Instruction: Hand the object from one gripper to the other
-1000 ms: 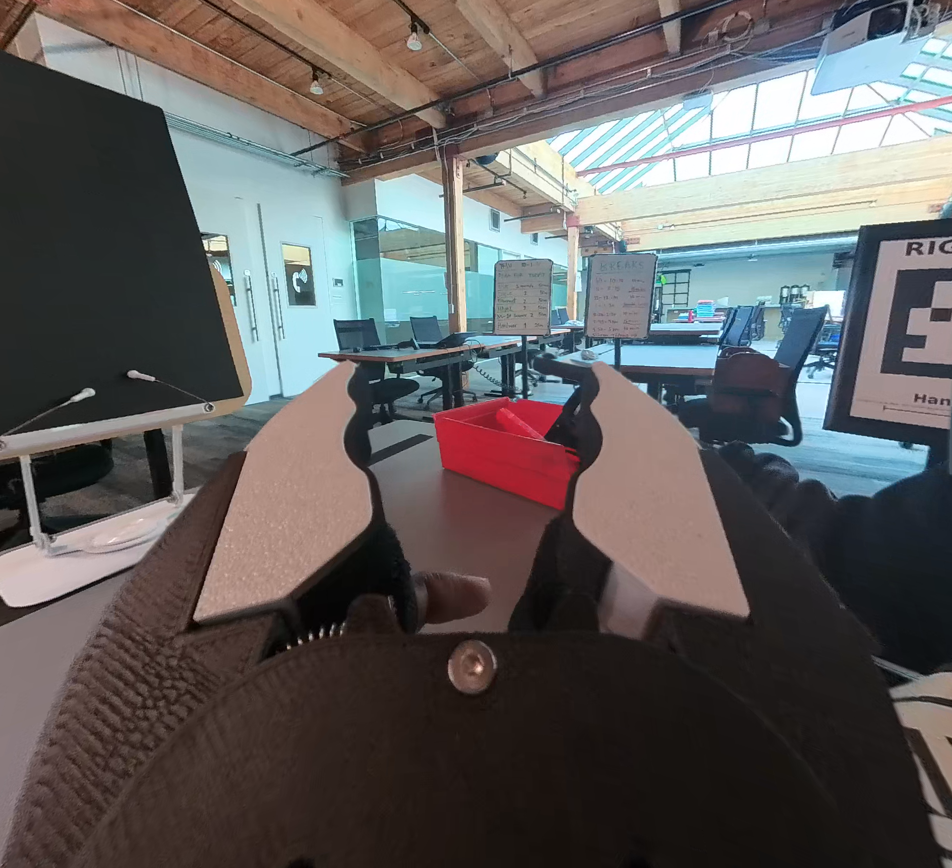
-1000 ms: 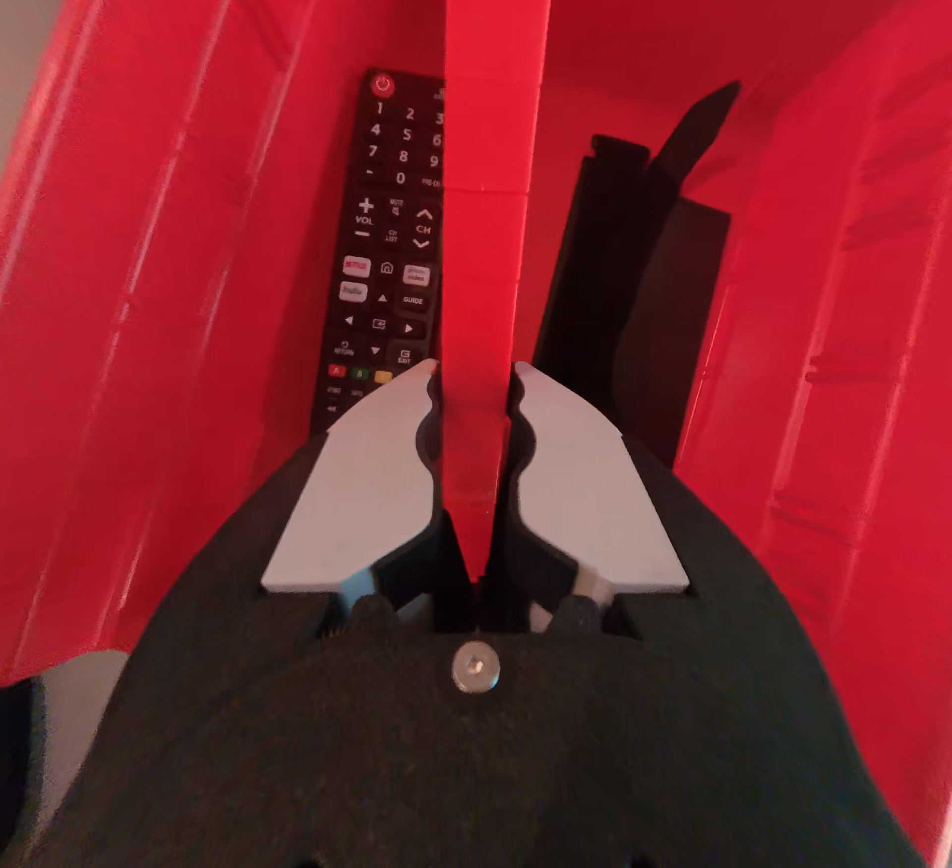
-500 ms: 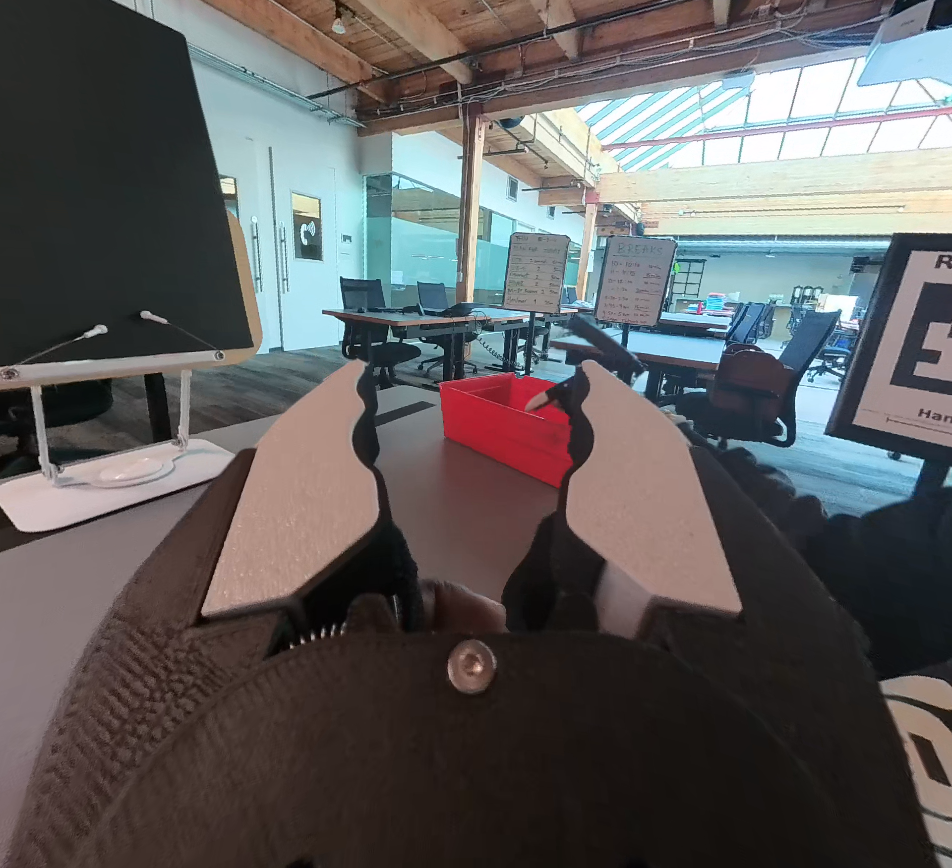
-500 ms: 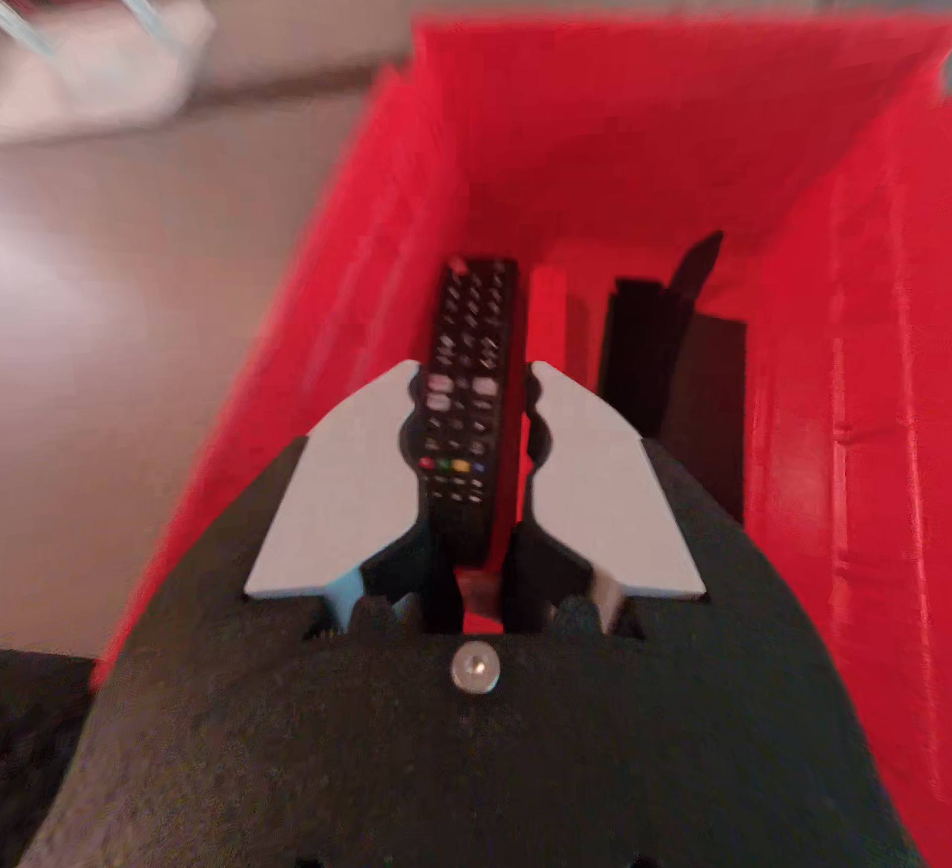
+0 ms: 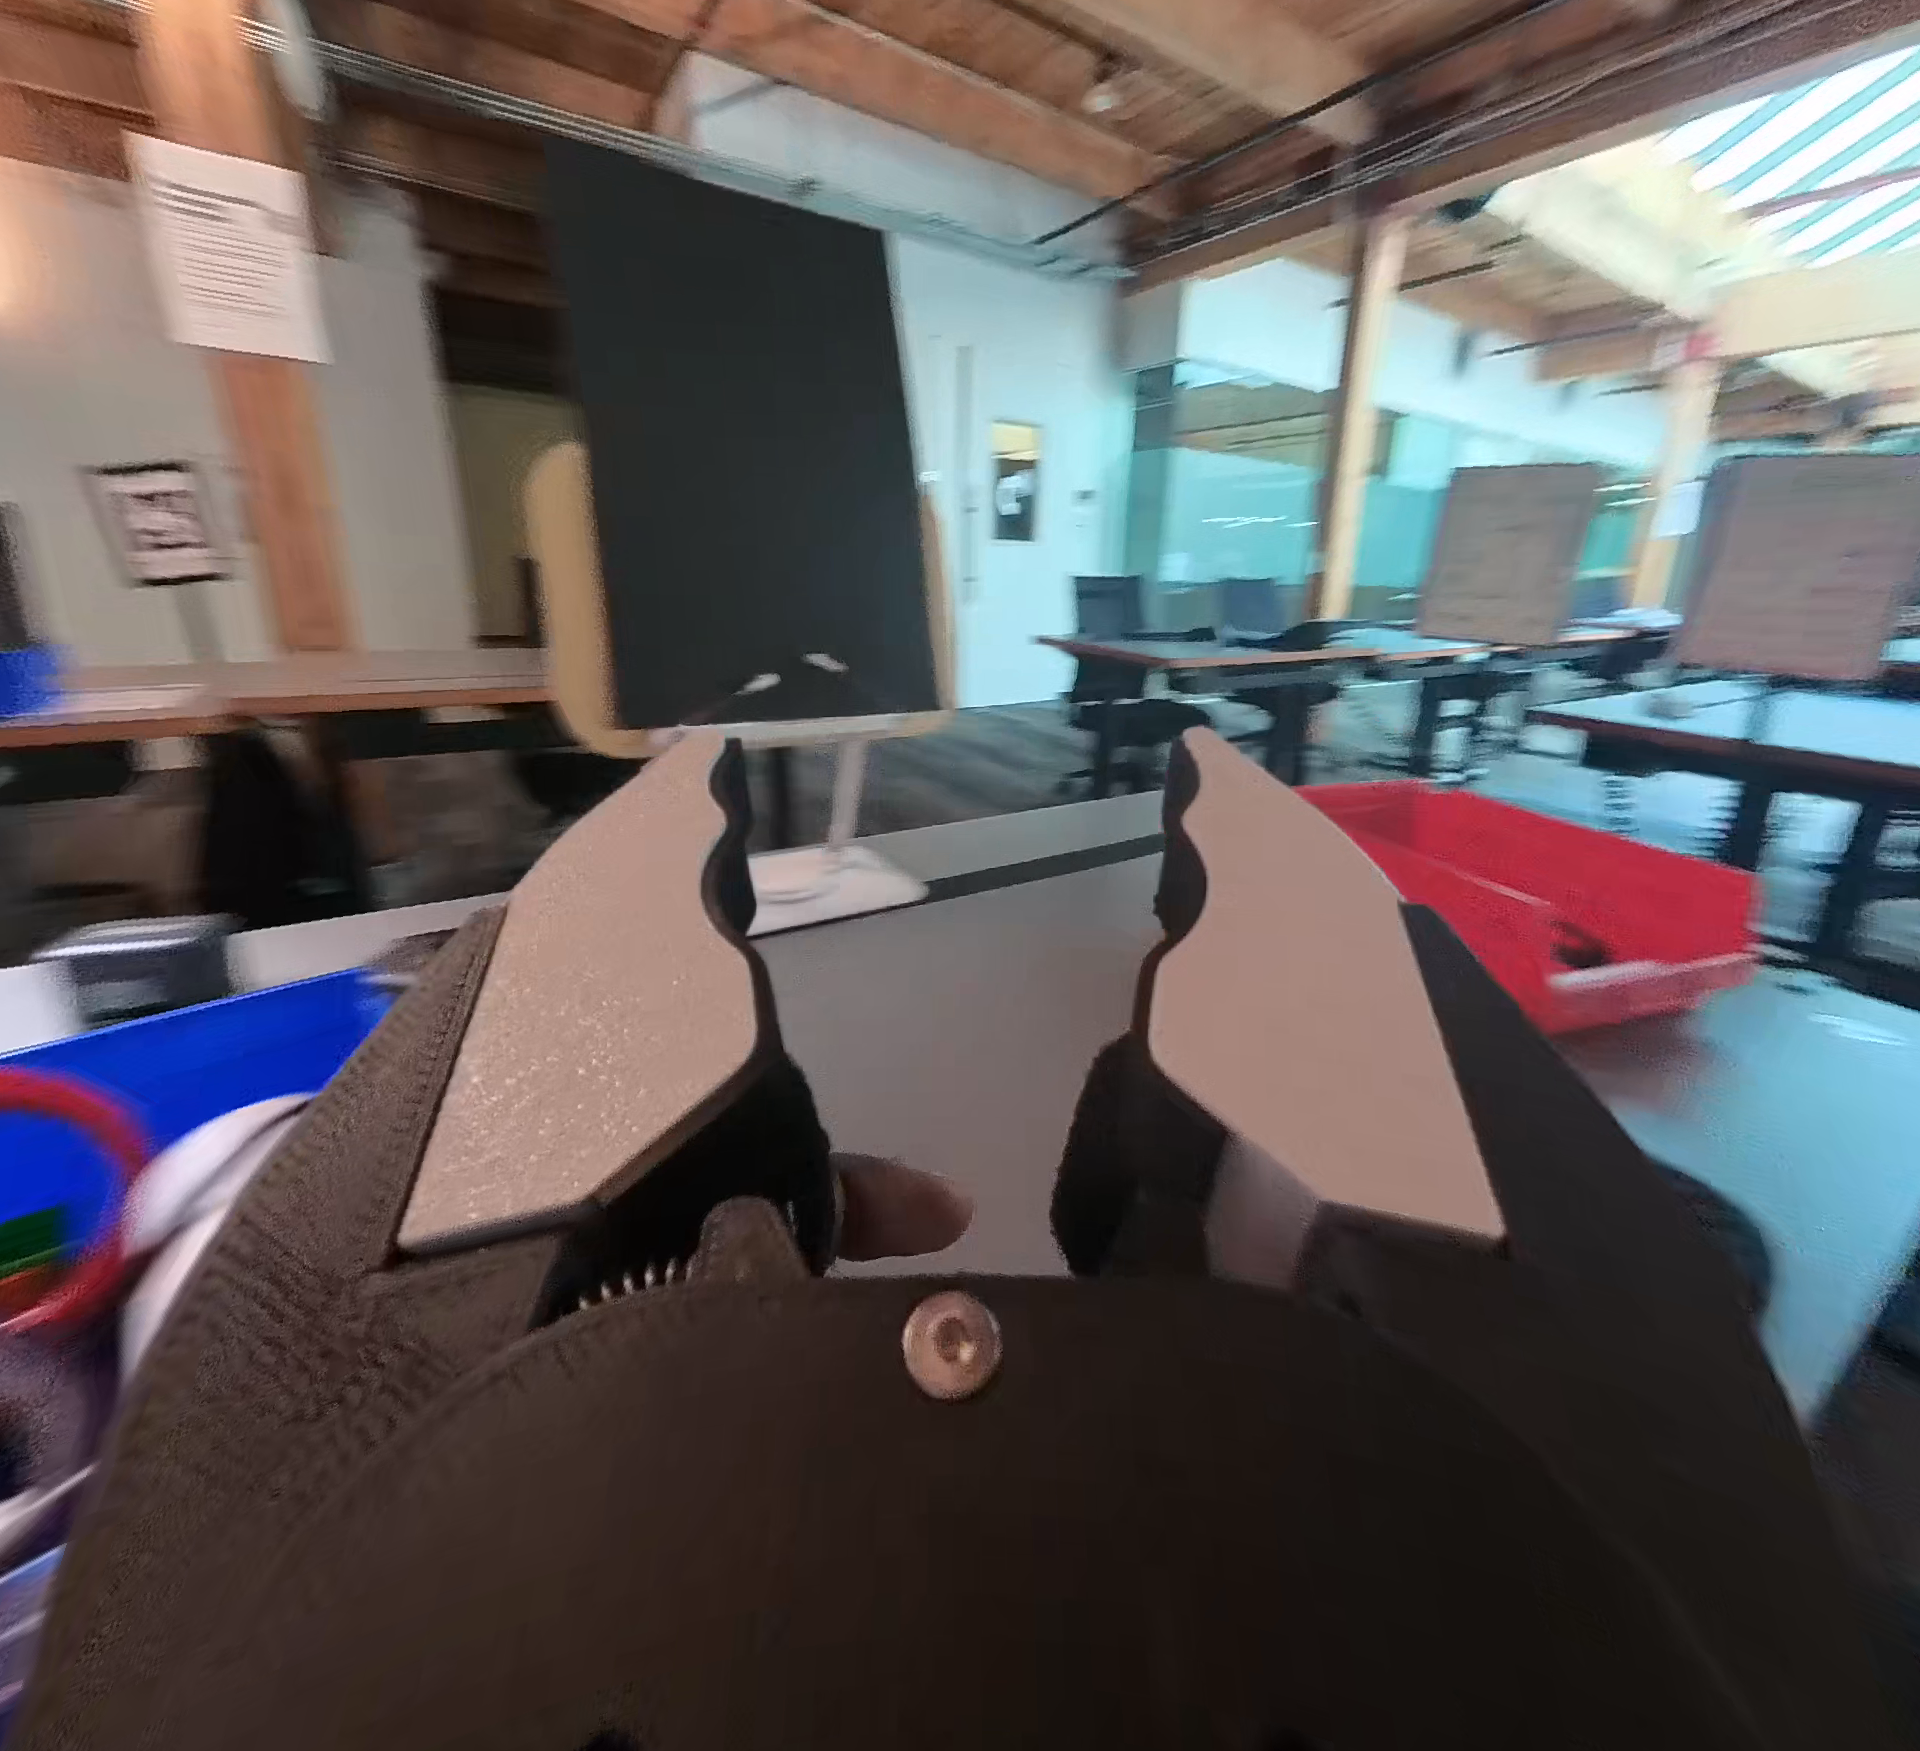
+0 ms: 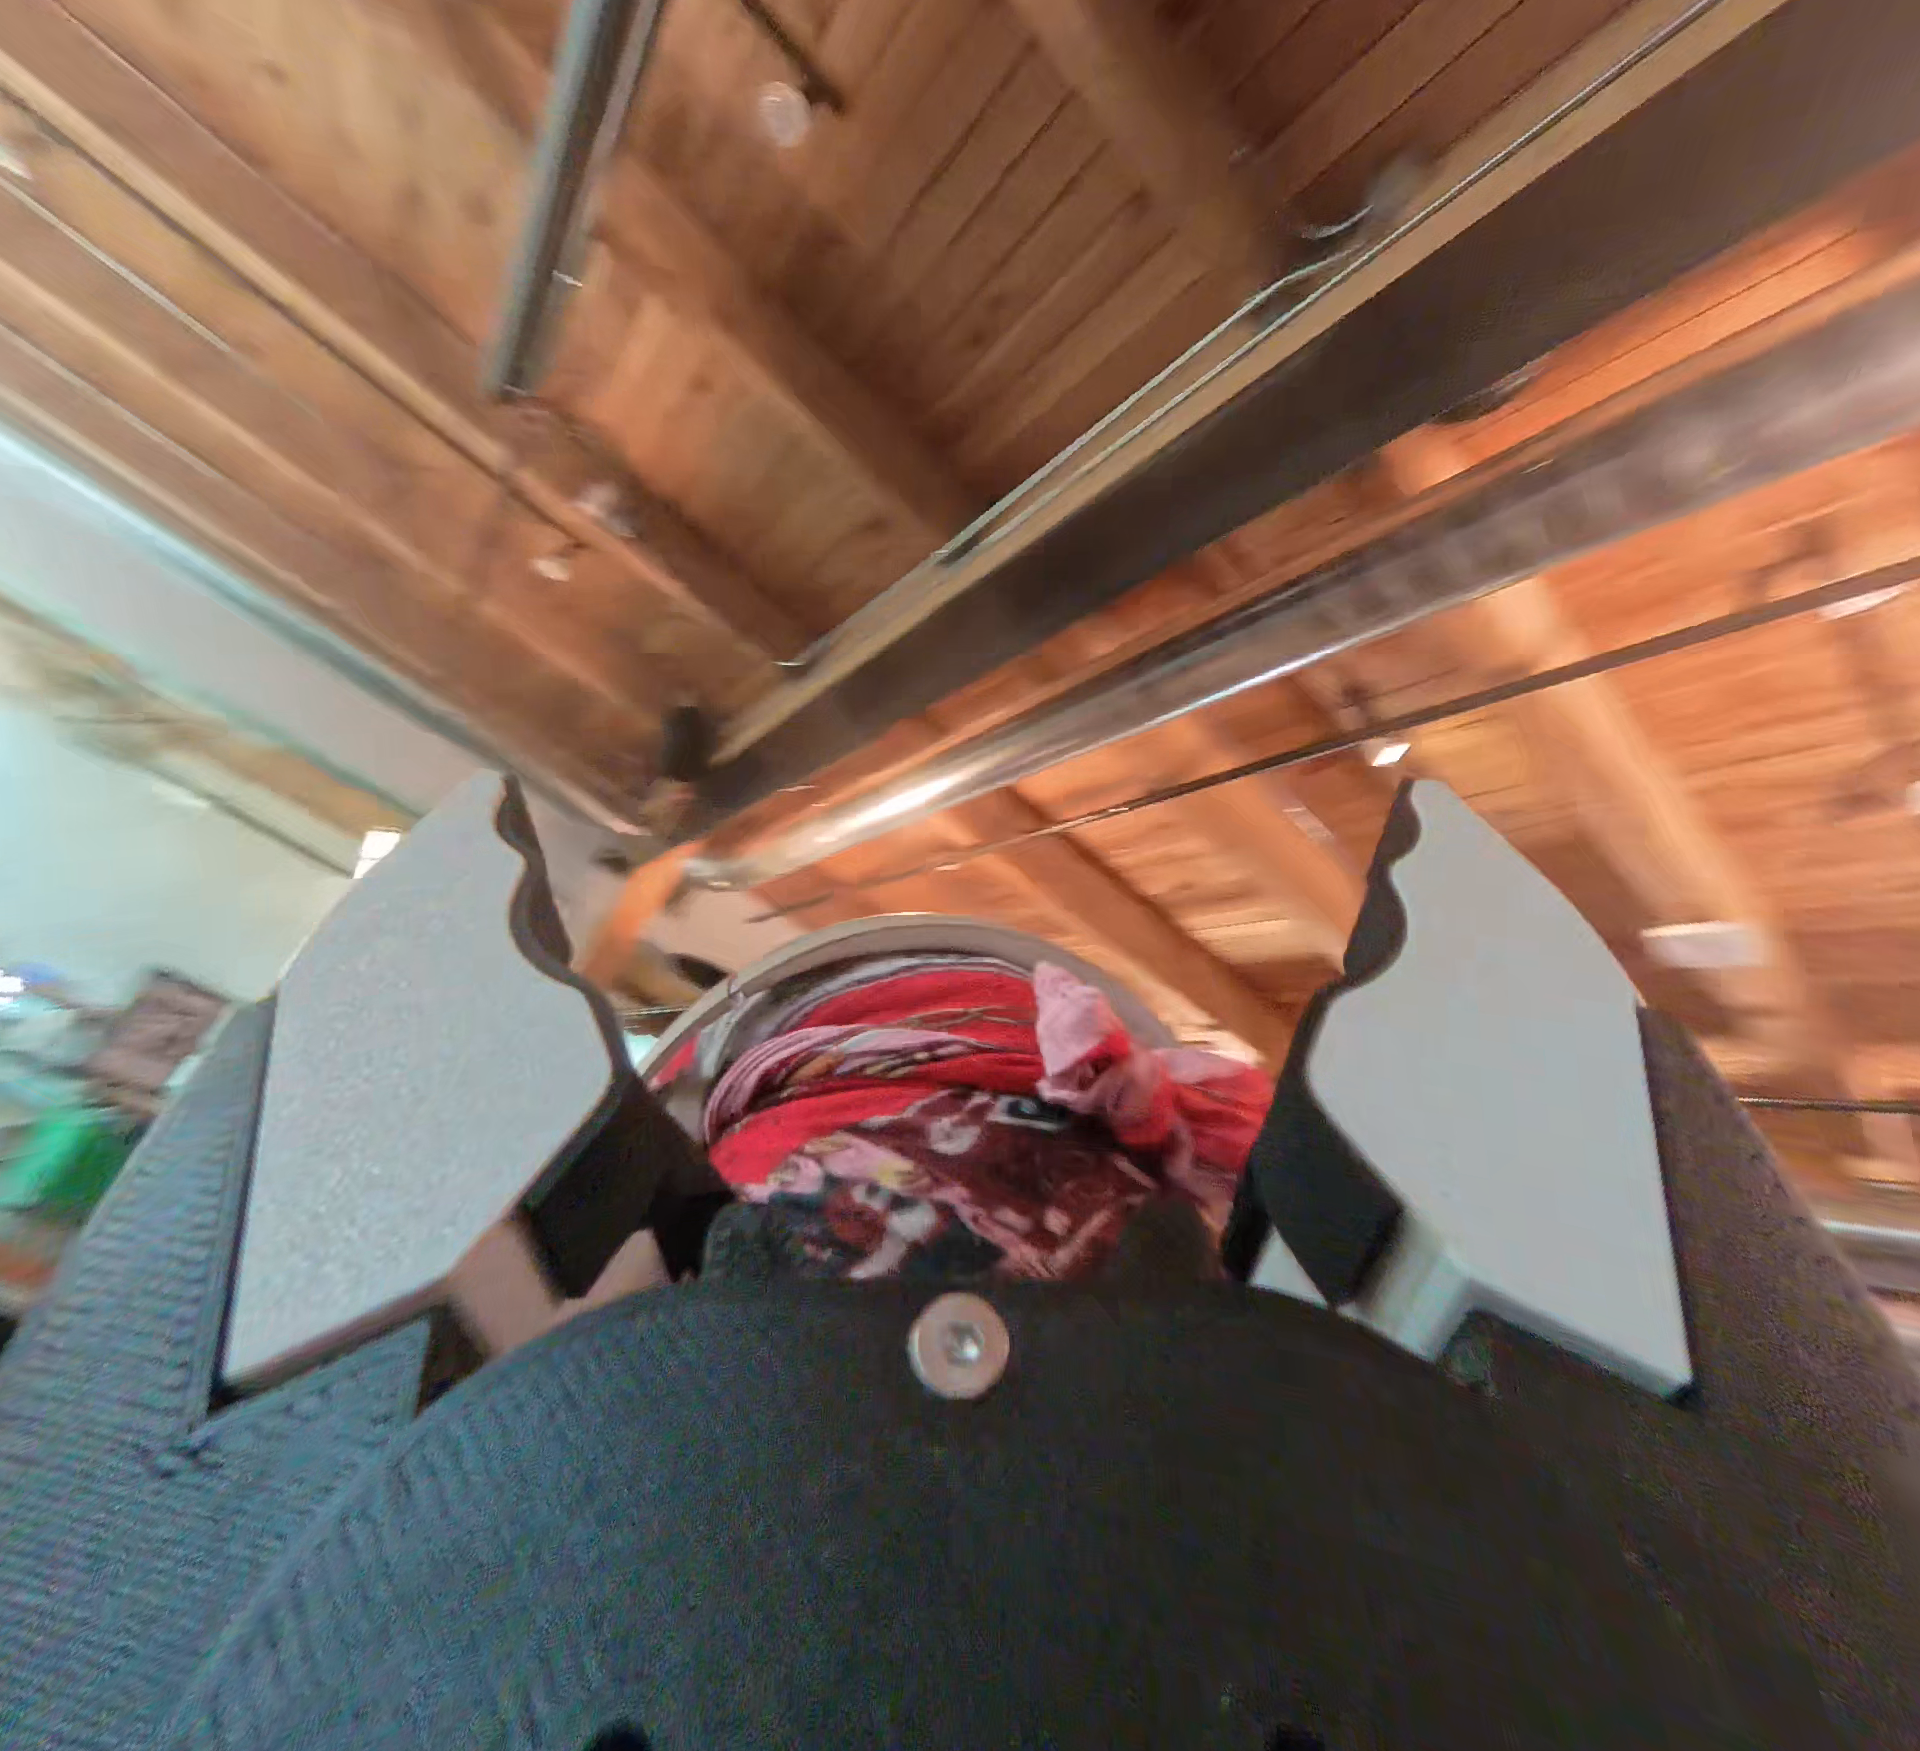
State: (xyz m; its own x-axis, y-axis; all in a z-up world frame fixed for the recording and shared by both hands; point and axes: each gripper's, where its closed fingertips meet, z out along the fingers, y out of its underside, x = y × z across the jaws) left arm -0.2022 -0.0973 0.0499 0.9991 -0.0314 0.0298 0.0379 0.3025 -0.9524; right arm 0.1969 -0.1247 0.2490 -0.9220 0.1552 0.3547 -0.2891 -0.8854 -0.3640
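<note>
**Both grippers empty, nothing handed over yet**

The left gripper hovers low over the dark table, fingers spread wide with nothing between them. The right gripper is tipped up at the wooden ceiling, jaws flung even wider and equally bare.

So where is the object? It is in neither grip. The likeliest spot is the red bin toward the table's right edge, though from this low angle its inside is hidden. A blue bin sits at the near left corner, too blurred to read what is in it, and a black board on a stand rises at the far edge.

Handling has to be a guess. Anything living in a bin that shallow is probably light and rigid enough for a plain pinch. I'd take it near one end, leaving the other end free for the receiving gripper. If it is smooth plastic it may slip, so squeeze across the flat sides.
</note>
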